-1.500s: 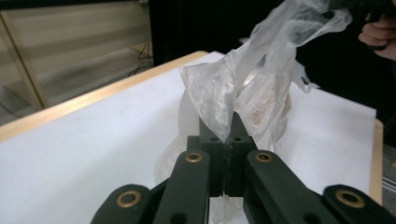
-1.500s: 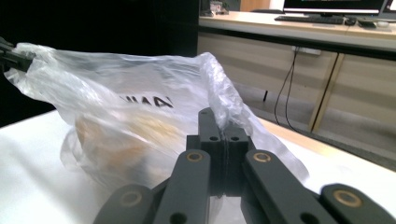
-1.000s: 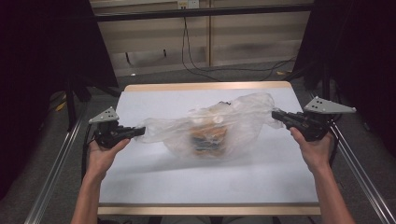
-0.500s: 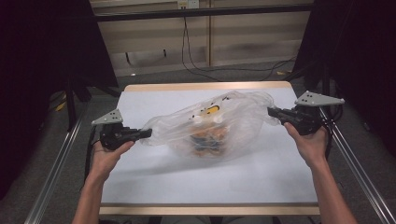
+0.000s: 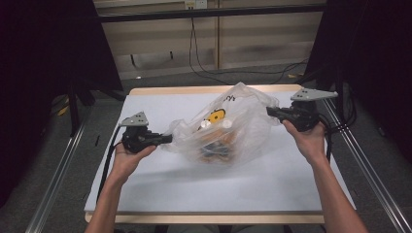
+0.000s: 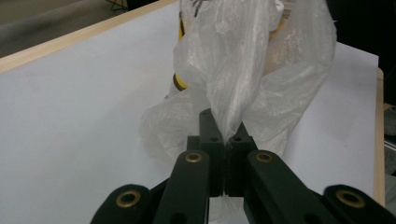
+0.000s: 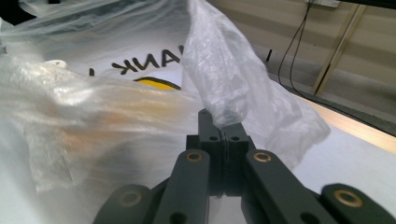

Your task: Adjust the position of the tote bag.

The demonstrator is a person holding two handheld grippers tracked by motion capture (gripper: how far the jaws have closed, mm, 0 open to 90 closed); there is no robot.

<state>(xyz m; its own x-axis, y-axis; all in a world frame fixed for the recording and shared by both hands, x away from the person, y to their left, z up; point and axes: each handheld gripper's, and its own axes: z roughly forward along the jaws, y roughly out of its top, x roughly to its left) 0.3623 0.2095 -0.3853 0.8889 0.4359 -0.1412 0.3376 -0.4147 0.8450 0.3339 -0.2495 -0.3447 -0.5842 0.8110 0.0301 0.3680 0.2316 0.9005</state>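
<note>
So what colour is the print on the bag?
Yellow with black lettering on the bag, clearest in the right gripper view.

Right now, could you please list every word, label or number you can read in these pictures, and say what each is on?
"ANK": black capitals, mirrored and cut off, printed on the clear crinkled plastic bag above a yellow mark.
Black marks on the bag's top in the high view: too small to read.
The items inside the bag: too blurred to read.

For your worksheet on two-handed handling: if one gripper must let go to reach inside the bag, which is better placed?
Probably right gripper: it holds the raised edge of the clear plastic bag; left gripper pins the low end.
</note>
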